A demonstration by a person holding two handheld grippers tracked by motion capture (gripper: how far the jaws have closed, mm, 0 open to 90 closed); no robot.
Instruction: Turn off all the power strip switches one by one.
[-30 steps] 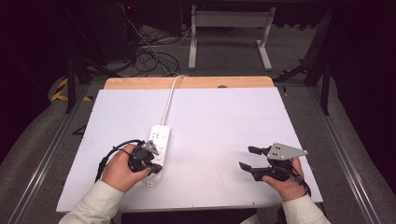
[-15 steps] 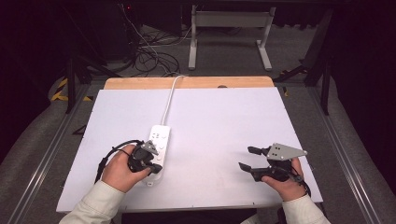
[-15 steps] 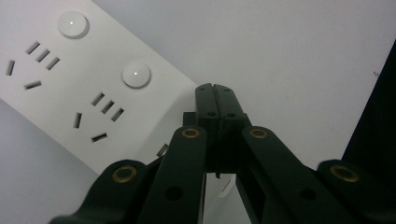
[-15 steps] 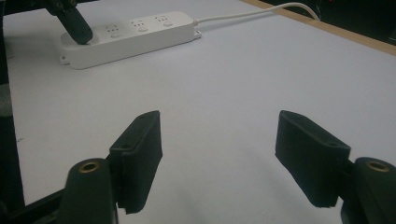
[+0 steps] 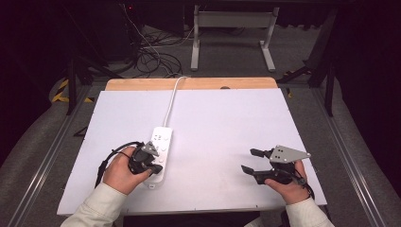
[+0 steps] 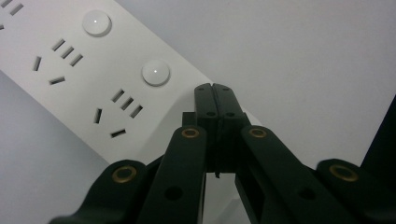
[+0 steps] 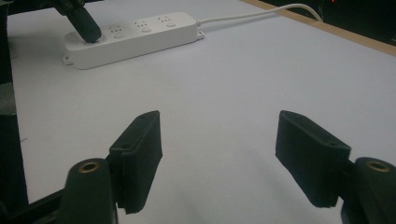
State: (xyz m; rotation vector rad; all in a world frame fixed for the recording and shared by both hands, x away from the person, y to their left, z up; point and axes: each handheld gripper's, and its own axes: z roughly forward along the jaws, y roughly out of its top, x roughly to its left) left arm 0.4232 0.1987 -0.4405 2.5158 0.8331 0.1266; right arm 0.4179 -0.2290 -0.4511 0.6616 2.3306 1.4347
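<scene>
Here, on the left of a white table (image 5: 227, 123), a person's left gripper (image 5: 150, 163) rests its tip on the near end of a white power strip (image 5: 160, 144), jaws pressed together with nothing between them. The strip lies flat, left of centre, its cord (image 5: 171, 101) running away over the far edge. It looks like a light, rigid plastic bar with a smooth, slippery shell, likely to slide if pushed sideways. The round buttons (image 6: 155, 72) beside each socket call for a straight downward press; to lift it, grip across the narrow sides. On the right, the right gripper (image 5: 253, 161) hovers well apart from the strip, jaws wide and empty.
</scene>
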